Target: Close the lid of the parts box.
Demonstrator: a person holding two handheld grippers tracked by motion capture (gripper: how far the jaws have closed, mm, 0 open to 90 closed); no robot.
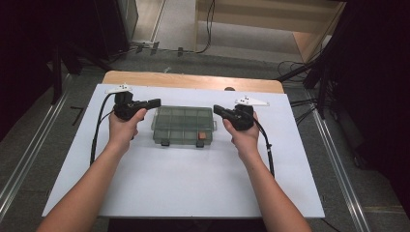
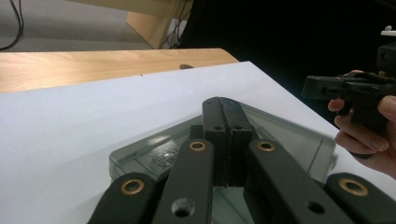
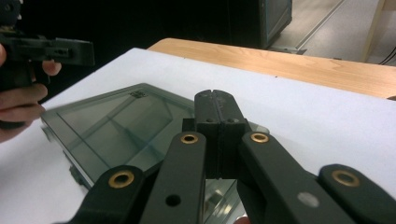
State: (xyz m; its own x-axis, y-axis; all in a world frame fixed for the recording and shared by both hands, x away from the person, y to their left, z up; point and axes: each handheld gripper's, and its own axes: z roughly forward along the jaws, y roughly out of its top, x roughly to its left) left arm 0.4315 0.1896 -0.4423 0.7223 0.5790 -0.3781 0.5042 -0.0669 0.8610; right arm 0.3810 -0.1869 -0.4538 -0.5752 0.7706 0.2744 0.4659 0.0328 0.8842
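Note:
A clear grey plastic organiser box [image 1: 183, 124] with a closed lid and several compartments lies in the middle of the white sheet. One front compartment holds a small orange piece [image 1: 201, 136]. My left gripper [image 1: 155, 102] hovers at the box's left end, jaws shut and pointing right, nothing held. My right gripper [image 1: 217, 109] hovers at the box's right end, jaws shut and pointing left, nothing held. In the left gripper view the shut jaws [image 2: 227, 103] sit over the box [image 2: 299, 140]. In the right gripper view the shut jaws [image 3: 215, 95] sit over the lid [image 3: 116, 123].
A white sheet [image 1: 183, 179] covers a wooden table [image 1: 193, 81] whose far strip shows bare. Cables trail from both grippers along the forearms. Dark stands and floor cables surround the table.

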